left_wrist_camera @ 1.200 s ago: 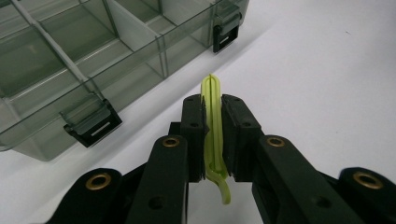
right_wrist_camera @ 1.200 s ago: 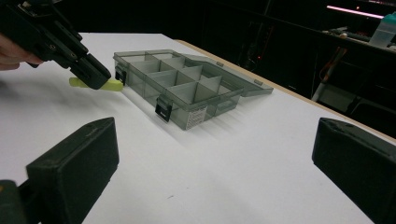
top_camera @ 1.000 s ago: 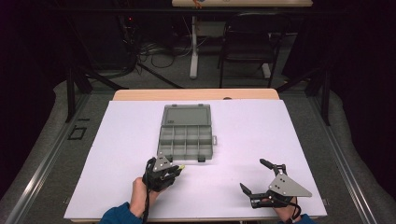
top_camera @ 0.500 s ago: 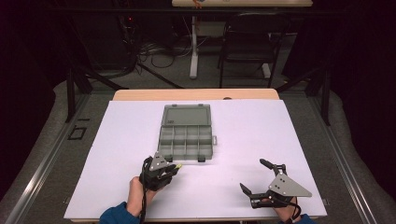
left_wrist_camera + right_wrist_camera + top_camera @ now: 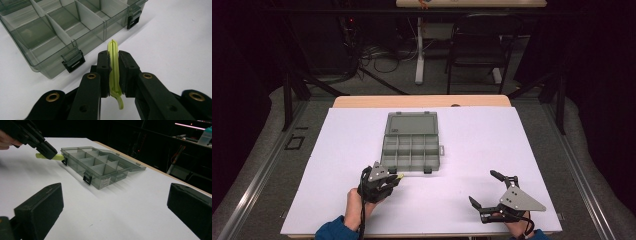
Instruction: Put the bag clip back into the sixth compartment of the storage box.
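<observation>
Left gripper view: left gripper (image 5: 113, 72) jaws clamp yellow-green clip (image 5: 114, 65) mid-length, just short of organizer box (image 5: 62, 27); probably light, springy. Right gripper (image 5: 492, 192) jaws wide, empty.

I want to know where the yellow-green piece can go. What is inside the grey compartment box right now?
The open compartment box shows bare dividers and no parts in the compartments in view. The left gripper holds the yellow-green piece just outside its front wall. The far corners are partly hidden.

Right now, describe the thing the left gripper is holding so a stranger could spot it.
On the white table, find the grey compartment box with its lid open. Just before its near edge, the left gripper clamps a thin yellow-green plastic strip, the one brightly coloured item there.
</observation>
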The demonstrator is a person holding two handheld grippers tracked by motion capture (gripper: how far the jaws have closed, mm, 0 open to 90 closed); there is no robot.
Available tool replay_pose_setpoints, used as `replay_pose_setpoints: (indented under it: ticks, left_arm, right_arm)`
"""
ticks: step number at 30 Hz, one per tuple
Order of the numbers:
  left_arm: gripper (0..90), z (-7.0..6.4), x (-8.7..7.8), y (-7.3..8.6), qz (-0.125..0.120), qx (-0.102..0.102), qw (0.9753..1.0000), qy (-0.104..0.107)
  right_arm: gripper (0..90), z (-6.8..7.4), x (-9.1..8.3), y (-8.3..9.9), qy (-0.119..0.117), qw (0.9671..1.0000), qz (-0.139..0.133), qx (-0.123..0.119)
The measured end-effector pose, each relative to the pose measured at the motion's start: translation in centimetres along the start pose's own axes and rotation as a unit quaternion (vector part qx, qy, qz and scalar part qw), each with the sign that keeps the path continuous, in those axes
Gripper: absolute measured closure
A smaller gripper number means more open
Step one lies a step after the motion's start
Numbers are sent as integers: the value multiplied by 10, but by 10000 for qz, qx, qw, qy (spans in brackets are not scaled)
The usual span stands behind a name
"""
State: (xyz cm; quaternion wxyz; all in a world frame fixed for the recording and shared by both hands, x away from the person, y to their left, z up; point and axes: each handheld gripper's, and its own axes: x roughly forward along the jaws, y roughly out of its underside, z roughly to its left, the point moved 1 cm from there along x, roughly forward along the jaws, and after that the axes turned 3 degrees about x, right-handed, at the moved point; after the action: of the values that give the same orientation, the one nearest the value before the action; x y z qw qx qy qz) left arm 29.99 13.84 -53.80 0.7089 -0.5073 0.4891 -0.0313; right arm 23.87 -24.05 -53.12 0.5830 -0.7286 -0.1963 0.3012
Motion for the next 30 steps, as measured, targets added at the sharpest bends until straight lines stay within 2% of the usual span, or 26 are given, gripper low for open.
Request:
replay_pose_setpoints:
  ticks: [7, 30]
  left_arm:
    - [797, 4, -4, -1, -20, -24, 10000, -6]
    - [798, 11, -14, -9, -52, 152, 9999, 18]
  right_arm:
    - [2, 0, 0, 0, 0, 10000, 4, -2]
    - [2, 0, 1, 0, -8, 10000, 16, -5]
